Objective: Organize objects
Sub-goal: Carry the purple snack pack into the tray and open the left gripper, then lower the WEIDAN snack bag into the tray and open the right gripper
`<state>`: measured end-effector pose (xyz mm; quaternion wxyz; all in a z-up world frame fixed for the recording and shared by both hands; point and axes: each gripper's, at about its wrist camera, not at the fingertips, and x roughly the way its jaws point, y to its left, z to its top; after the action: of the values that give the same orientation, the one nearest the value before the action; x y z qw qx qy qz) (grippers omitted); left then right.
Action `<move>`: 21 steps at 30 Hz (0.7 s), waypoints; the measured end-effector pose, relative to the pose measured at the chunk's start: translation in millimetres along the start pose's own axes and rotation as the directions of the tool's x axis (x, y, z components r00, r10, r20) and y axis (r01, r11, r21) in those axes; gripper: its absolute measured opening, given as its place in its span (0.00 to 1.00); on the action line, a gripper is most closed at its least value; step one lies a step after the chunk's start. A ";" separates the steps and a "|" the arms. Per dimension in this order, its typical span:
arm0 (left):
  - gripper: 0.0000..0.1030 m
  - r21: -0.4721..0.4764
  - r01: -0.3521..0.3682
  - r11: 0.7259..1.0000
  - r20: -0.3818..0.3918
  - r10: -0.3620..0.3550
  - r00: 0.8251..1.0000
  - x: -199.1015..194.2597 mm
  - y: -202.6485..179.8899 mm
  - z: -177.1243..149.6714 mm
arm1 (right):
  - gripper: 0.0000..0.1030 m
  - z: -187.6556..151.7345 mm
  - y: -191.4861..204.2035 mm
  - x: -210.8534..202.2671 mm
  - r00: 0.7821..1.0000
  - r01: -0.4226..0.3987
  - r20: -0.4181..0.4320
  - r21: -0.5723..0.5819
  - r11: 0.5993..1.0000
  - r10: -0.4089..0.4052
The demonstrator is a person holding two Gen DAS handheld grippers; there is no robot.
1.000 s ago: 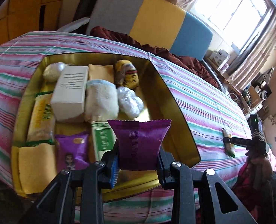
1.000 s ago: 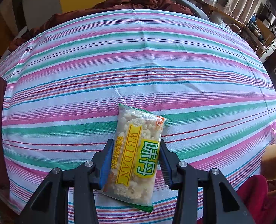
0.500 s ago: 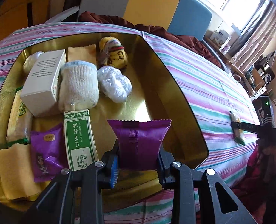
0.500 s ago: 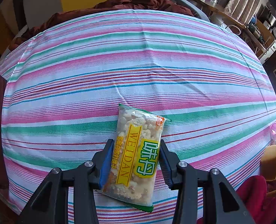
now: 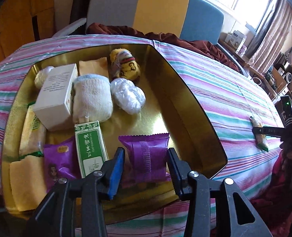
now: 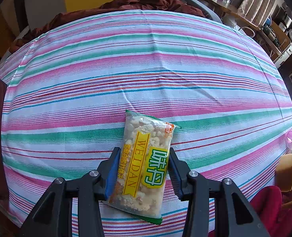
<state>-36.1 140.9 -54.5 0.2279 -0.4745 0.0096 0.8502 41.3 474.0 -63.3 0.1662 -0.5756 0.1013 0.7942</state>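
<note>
My left gripper [image 5: 146, 149] hangs over the near end of the gold tin [image 5: 185, 83] and its jaws are opening. The purple snack packet [image 5: 146, 158] lies between them on the tin's floor, with a small gap at each pad. My right gripper [image 6: 144, 150] is shut on the sides of a clear yellow-and-green snack packet [image 6: 144, 158] that lies on the striped tablecloth [image 6: 146, 69]. In the left wrist view that right gripper [image 5: 260, 131] and its snack packet [image 5: 261, 142] show far right, well apart from the tin.
The tin holds a white box [image 5: 55, 96], a rolled sock [image 5: 92, 100], a clear plastic bundle [image 5: 128, 94], a yellow plush toy [image 5: 124, 65], a green box [image 5: 90, 146], another purple packet [image 5: 57, 164] and yellow sponges [image 5: 25, 179]. Chairs stand behind the table.
The left gripper moved down into the tin, then spread its jaws, and the purple packet dropped from the grip onto the tin floor. The right gripper and its packet kept still.
</note>
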 end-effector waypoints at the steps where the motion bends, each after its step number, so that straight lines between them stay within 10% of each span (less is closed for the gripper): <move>1: 0.43 0.005 -0.005 1.000 0.008 0.005 1.000 -2.0 0.5 -0.3 | 0.45 0.4 -0.2 0.6 1.000 0.000 0.000 0.000 1.000 0.000; 21: 0.48 -0.048 -0.032 0.998 0.104 0.036 0.994 -34.6 28.4 -3.0 | 0.44 -9.4 57.8 -18.9 0.995 -0.078 0.047 -0.117 0.990 0.084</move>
<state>-29.5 101.7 -33.8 0.2025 -0.4341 -0.0140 0.8777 32.9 414.5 -50.0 0.1031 -0.5590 0.0745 0.8193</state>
